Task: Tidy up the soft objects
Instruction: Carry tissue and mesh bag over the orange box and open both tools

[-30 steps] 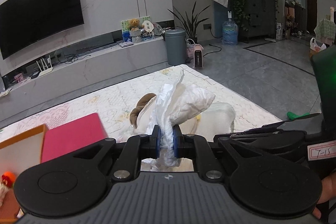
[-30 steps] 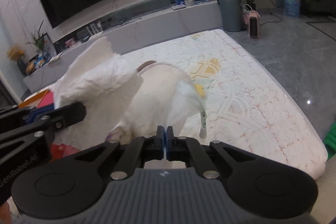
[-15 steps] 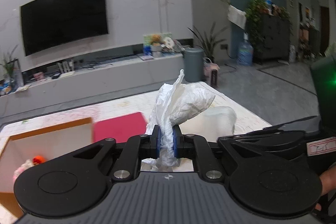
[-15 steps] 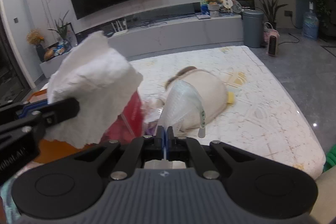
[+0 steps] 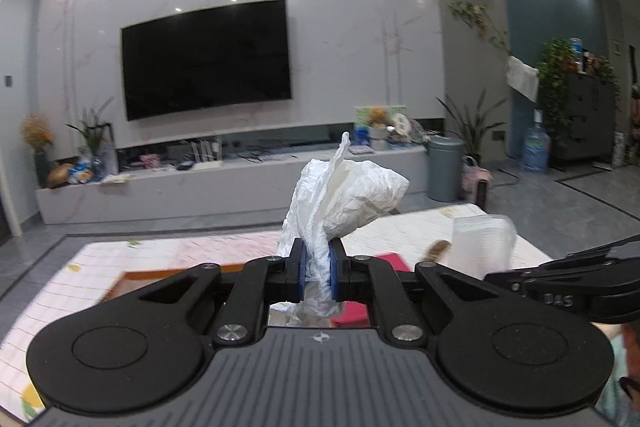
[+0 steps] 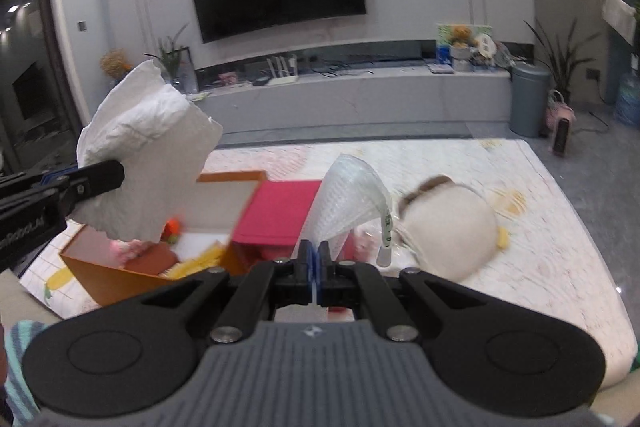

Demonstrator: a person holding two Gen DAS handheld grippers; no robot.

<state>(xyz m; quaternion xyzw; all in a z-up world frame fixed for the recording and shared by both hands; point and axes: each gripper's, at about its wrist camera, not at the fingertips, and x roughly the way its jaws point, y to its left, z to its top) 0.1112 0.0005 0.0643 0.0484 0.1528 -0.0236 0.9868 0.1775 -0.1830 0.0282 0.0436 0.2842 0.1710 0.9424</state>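
My left gripper (image 5: 317, 273) is shut on a crumpled white paper wad (image 5: 348, 193), which also shows at the left of the right wrist view as the paper wad (image 6: 150, 155). My right gripper (image 6: 315, 259) is shut on a clear bubble-wrap piece (image 6: 350, 199) with a taped strip hanging off it; the bubble wrap (image 5: 482, 239) appears at the right in the left wrist view. An open orange box (image 6: 132, 277) with small toys inside sits on the mat below the paper. A cream plush toy (image 6: 446, 223) lies on the mat to the right.
A red box lid (image 6: 278, 213) leans beside the orange box. The patterned mat (image 6: 540, 227) spreads over a grey floor. Behind stand a TV console (image 6: 360, 91), a grey bin (image 6: 528, 99) and a small heater (image 6: 562, 125). A person's striped sleeve (image 6: 20, 359) shows at lower left.
Both grippers rose and swung left with their loads. The orange box and red lid came into the right wrist view; the plush toy now lies to the right instead of straight ahead.
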